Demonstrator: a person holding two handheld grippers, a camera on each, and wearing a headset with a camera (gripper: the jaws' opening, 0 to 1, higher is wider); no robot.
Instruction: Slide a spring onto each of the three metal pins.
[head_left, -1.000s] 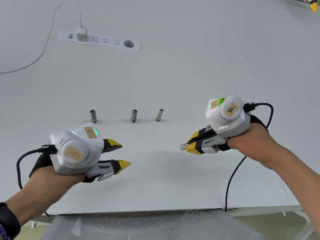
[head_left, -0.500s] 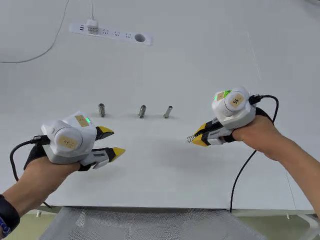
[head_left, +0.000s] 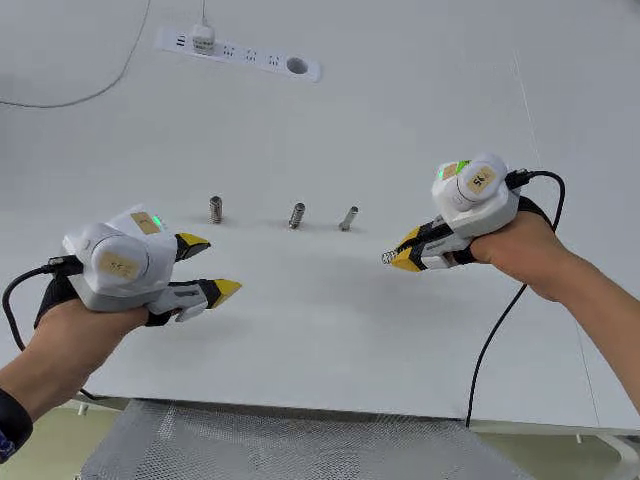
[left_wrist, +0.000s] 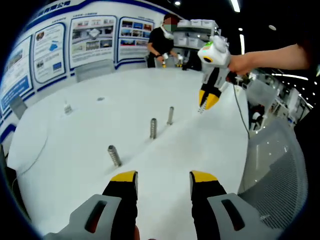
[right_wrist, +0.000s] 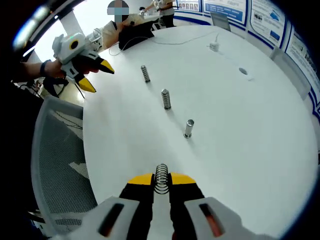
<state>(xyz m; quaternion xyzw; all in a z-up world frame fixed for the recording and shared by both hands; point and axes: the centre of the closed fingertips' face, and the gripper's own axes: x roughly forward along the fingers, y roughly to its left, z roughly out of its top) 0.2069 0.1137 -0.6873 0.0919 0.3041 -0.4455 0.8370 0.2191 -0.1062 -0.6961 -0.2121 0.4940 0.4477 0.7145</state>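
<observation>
- Progress, head view: springs already sit on two pins, the end pin (head_left: 216, 209) ahead of the left gripper (head_left: 207, 270) and the middle pin (head_left: 297, 215). The bare pin (head_left: 348, 218) stands near the right gripper (head_left: 398, 260), ahead of its tips. That gripper is clenched on the last spring (head_left: 386, 258), so one pin of three is left.
- Against a second ago, the right gripper has drawn nearer the bare pin. The left gripper hangs released as before.
- Left gripper view: its jaws are parted with nothing between them. The end pin (left_wrist: 114, 155) is closest ahead and the bare pin (left_wrist: 170, 115) farthest, near the right gripper's tips.
- Right gripper view: the last spring (right_wrist: 161, 178) stands pinched between the jaw tips. The bare pin (right_wrist: 189, 128) is just ahead, not yet touching it.
</observation>
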